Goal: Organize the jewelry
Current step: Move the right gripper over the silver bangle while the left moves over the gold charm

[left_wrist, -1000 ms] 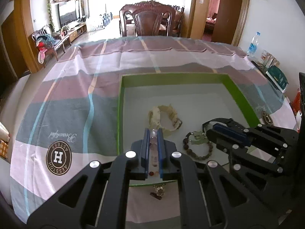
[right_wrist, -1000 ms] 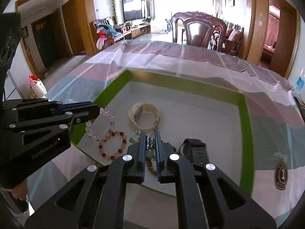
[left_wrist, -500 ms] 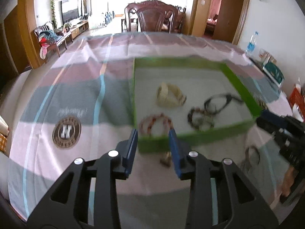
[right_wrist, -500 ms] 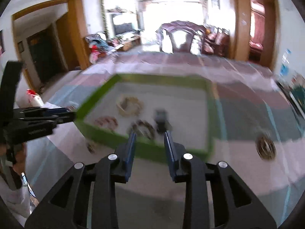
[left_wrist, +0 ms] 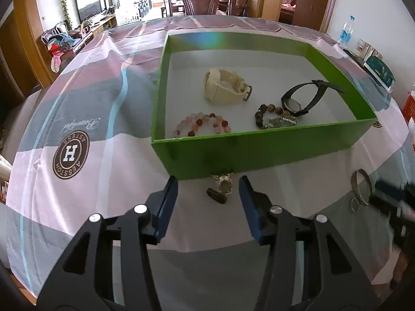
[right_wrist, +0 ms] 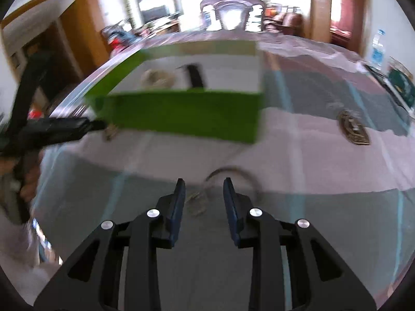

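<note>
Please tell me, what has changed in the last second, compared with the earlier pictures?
Both hand-held grippers drew back out of the green box and opened. The left hand-held gripper let go of the pink bead bracelet, now lying inside; the right hand-held gripper released the dark bead bracelet. The cream watch and black watch stayed in place.

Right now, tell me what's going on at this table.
A person with a tool in each hand is sorting jewelry into a green box. Inside lie a cream watch, a black watch, a pink bead bracelet and a dark bead bracelet. The left tool is open over a small pendant on the tablecloth in front of the box. The right tool is open over a thin bangle.
</note>
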`<state>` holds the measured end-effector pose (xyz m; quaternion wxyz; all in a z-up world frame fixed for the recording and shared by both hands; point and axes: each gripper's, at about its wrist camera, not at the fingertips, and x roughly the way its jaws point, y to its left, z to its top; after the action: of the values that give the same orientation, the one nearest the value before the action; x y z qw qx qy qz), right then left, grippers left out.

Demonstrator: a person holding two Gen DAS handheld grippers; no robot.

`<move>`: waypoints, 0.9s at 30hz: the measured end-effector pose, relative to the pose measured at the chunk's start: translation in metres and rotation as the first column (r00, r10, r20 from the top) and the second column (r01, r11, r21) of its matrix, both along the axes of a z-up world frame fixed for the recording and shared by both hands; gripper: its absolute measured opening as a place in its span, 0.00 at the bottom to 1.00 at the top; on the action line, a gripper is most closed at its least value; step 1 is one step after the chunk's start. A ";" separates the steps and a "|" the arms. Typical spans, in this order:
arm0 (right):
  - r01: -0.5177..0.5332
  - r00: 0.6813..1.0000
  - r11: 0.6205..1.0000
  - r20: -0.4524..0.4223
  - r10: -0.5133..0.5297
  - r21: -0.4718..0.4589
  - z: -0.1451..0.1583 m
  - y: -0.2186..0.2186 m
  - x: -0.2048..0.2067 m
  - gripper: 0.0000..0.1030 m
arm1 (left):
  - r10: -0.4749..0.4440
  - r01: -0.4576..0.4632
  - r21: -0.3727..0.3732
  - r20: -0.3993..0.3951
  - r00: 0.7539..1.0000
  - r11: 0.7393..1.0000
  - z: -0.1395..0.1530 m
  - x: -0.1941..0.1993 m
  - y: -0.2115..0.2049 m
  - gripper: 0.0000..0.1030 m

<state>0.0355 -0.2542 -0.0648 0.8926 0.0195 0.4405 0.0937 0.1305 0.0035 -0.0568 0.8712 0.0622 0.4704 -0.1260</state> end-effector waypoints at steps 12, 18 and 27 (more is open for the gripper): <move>0.062 0.998 0.998 -0.032 -0.061 0.022 -0.014 -0.009 0.009 0.30 | -0.009 0.009 0.003 -0.052 0.999 1.000 -0.022 0.011 -0.009 0.51; 0.025 0.999 0.999 -0.046 -0.023 0.031 -0.021 0.007 0.031 0.32 | -0.054 0.053 -0.021 -0.058 0.997 0.998 -0.026 0.004 -0.010 0.57; -0.120 0.992 0.991 -0.037 0.122 0.057 -0.019 0.049 0.035 0.32 | -0.172 0.164 -0.102 -0.081 0.982 0.981 -0.021 -0.023 -0.014 0.59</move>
<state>0.0702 -0.2047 -0.0841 0.8754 0.0191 0.4561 0.1592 0.1079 -0.0103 -0.0777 0.8375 0.0544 0.4954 -0.2240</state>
